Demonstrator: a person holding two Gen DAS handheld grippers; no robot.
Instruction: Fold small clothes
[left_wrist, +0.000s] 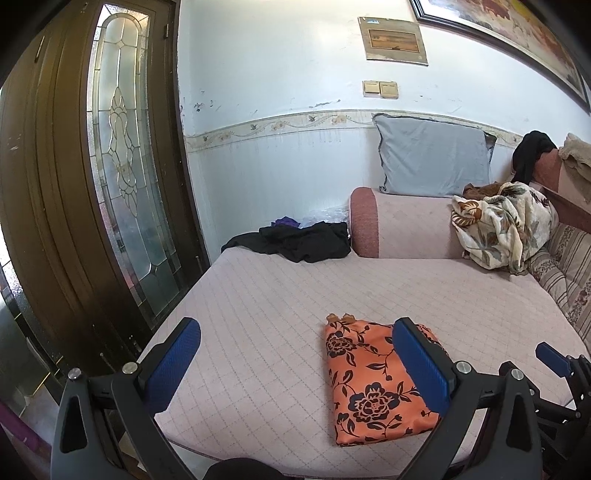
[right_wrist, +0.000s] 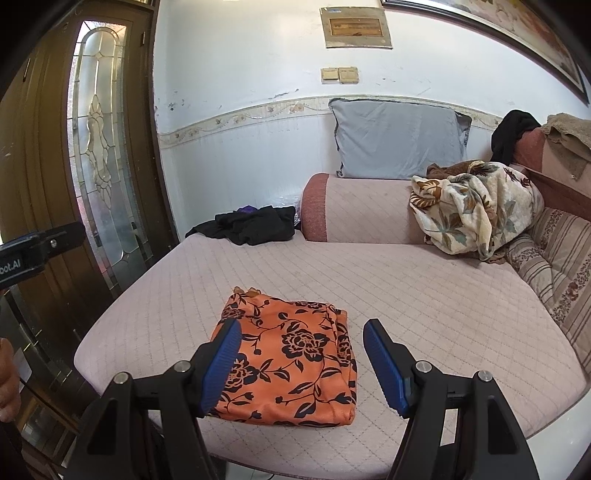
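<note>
A folded orange cloth with dark flowers (left_wrist: 369, 384) (right_wrist: 291, 358) lies flat near the front edge of the pink quilted sofa seat (left_wrist: 258, 295) (right_wrist: 424, 295). My left gripper (left_wrist: 295, 328) hangs open over the seat, its right finger in front of the cloth's right side, and holds nothing. My right gripper (right_wrist: 301, 326) is open just above the near part of the cloth, its pads apart from the fabric. At the far right of the left wrist view one blue pad (left_wrist: 552, 357) of the right gripper shows.
A heap of black clothes (left_wrist: 299, 242) (right_wrist: 251, 225) lies at the far left of the seat. A floral blanket (left_wrist: 506, 229) (right_wrist: 476, 210) is bunched by the armrest, with a grey pillow (left_wrist: 432, 158) behind it. A wooden door with glass (left_wrist: 122, 166) stands on the left.
</note>
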